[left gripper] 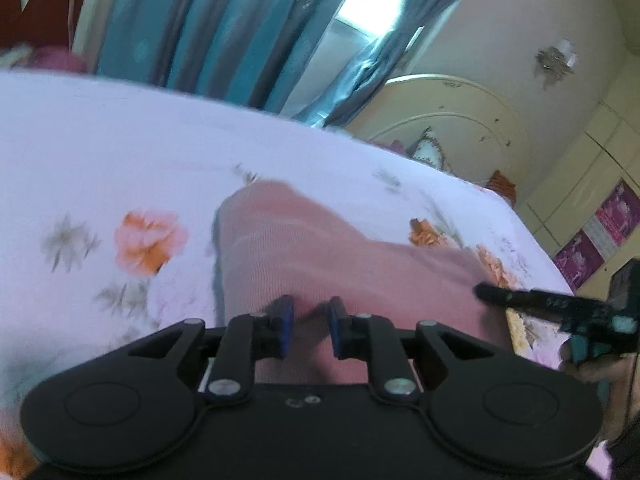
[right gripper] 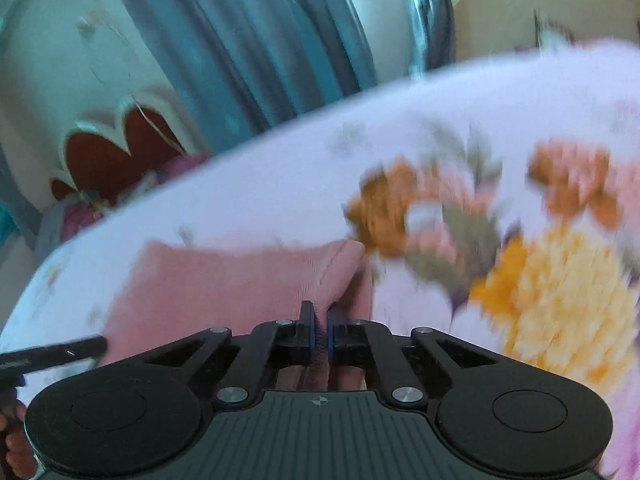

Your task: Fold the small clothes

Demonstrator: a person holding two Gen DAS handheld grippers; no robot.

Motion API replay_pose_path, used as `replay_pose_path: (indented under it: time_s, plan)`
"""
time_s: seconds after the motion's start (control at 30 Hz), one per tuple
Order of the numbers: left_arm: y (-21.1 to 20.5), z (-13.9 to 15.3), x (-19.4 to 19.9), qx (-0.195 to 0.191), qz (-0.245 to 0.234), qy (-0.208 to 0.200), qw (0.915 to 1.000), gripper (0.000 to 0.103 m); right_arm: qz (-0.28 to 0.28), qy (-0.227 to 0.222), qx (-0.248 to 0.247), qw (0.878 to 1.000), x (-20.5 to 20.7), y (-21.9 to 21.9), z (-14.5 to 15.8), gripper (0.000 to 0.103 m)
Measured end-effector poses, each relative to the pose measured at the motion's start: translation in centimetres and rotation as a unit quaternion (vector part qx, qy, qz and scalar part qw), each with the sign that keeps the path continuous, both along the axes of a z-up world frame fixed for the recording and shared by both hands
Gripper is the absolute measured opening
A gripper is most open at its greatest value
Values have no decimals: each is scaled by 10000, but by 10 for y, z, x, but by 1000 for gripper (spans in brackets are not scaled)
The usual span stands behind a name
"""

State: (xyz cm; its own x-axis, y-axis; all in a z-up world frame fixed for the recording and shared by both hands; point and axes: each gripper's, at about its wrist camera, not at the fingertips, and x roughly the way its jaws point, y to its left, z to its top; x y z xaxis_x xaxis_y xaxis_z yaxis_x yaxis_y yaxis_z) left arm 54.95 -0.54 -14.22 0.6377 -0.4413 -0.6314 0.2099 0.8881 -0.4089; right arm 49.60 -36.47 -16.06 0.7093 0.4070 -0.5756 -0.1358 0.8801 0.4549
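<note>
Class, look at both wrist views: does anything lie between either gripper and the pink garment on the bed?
Nothing visible does. The right gripper is shut on the pink garment, and the left gripper has the cloth between its fingers.

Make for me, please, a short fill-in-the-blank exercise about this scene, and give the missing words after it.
1. The small garment between the two grippers is ____ in colour.
2. It lies on a bedsheet printed with ____.
3. The right gripper has its jaws ____ on an edge of the garment.
4. Behind the bed hangs a curtain of ____ colour.

Missing words: pink; flowers; shut; blue
</note>
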Motion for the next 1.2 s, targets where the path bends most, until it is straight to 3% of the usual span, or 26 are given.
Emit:
replay_pose_path:
  time_s: [0.1, 0.13, 0.23, 0.43, 0.5, 0.53, 0.57, 0.6, 0.7, 0.8, 0.87, 0.9, 1.07, 1.2]
  plan:
    - [-7, -7, 11, -4, 15, 300, 9995, 20, 191, 630, -285, 9974, 17, 6, -24, 4]
    - [-11, -5, 12, 167, -80, 290, 9994, 20, 218, 696, -312, 9968, 19, 7, -29, 4]
    - [-15, 9, 1, 511, -354, 180, 9979, 16, 91, 608, -306, 9976, 12, 3, -18, 5]
    - [-1, 19, -59, 87, -553, 28, 9984, 17, 242, 393, -93, 9989, -49, -15, 13, 13]
    - [3, 15, -78, -23, -476, 77, 9988, 17, 292, 517, 57, 9982, -69, -16, 13, 22]
    - [4, 11, -87, -55, -426, 131, 9990, 17, 273, 537, 124, 9981, -81, -16, 14, 42]
    - [4, 7, -92, -67, -400, 221, 9989, 17, 286, 539, 172, 9980, -90, -15, 13, 49]
    - [3, 3, -97, -17, -369, 320, 9988, 17, 323, 578, 211, 9976, -98, -14, 13, 49]
    - [0, -3, -109, 29, -303, 419, 9987, 17, 511, 718, 468, 9950, -116, -6, 8, 49]
    - [3, -8, -113, -70, -167, 497, 9986, 17, 790, 798, 314, 9932, -120, 10, 2, 46]
    - [4, -10, -114, -72, -122, 535, 9985, 17, 866, 953, 96, 9916, -117, 19, -5, 11]
    - [4, -10, -114, -44, -136, 541, 9984, 17, 881, 972, -51, 9913, -117, 22, -7, 3]
    - [-3, -3, -124, -190, -372, 706, 9966, 17, 804, 811, -265, 9931, -117, 6, 9, 3]
    - [-13, -19, -139, -135, -558, 937, 9939, 16, 943, 1119, -653, 9871, -110, 10, -10, 3]
